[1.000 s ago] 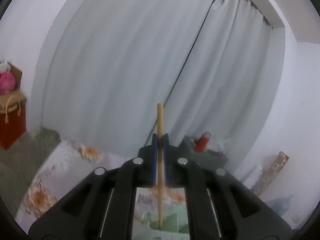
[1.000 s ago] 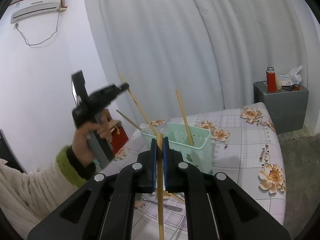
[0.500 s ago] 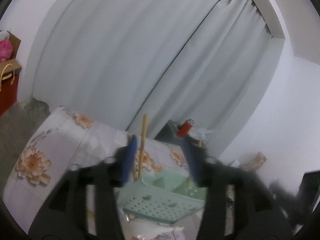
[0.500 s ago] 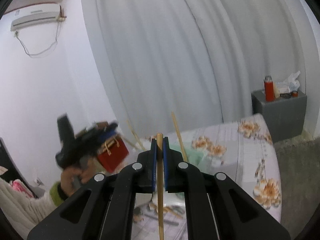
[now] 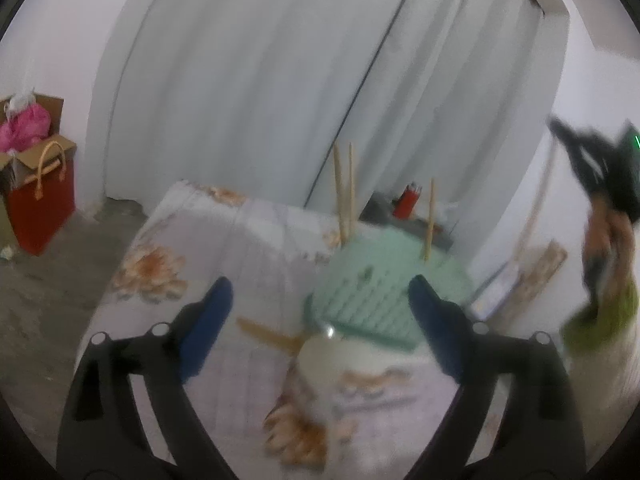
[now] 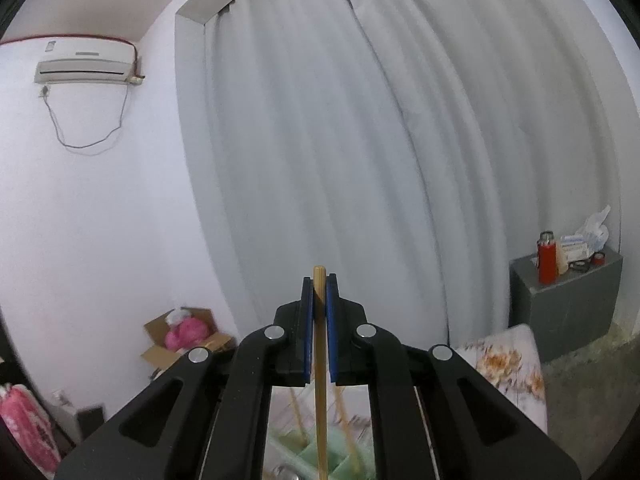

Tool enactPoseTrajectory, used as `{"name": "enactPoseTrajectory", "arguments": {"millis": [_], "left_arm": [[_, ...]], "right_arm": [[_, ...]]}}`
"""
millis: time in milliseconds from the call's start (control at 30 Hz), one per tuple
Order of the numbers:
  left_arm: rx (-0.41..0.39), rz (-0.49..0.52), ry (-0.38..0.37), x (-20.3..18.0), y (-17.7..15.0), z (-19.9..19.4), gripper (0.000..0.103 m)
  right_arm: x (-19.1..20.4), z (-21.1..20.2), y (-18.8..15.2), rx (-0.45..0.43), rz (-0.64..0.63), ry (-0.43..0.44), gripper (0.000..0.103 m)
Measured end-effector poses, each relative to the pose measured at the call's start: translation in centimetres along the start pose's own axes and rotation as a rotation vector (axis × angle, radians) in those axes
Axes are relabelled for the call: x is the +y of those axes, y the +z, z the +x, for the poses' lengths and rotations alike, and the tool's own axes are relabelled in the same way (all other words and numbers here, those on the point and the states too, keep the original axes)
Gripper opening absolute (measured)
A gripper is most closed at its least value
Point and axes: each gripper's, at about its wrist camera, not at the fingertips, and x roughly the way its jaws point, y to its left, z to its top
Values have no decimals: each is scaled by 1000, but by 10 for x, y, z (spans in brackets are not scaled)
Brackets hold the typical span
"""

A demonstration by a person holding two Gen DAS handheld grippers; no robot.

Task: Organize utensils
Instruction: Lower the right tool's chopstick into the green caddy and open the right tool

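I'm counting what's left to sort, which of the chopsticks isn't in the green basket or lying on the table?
The chopstick clamped upright between the right gripper fingers; the others stand in the green basket or lie flat on the table.

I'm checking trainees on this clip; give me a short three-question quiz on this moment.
1. True or false: the left gripper is shut on a chopstick.
2. What does the right gripper hold between its blue-padded fingers?
3. How many sticks stand in the mint-green perforated plastic basket, in the left wrist view? A) one B) three C) five

Key: 1 false, it is open and holds nothing. 2 a light wooden chopstick, held upright. 3 B.
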Motion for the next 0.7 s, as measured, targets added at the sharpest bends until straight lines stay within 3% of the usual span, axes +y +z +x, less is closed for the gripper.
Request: {"name": "enactPoseTrajectory", "arguments": {"millis": [133, 300, 700], "left_arm": [[27, 47, 19, -1, -20, -10, 89], [80, 37, 12, 6, -39, -8, 89], [117, 70, 68, 17, -55, 1, 93]], "right_arm": [[-7, 23, 3, -12, 5, -21, 6], [-9, 47, -11, -1, -9, -44, 6], [-21, 87, -58, 60, -15, -98, 6]]}}
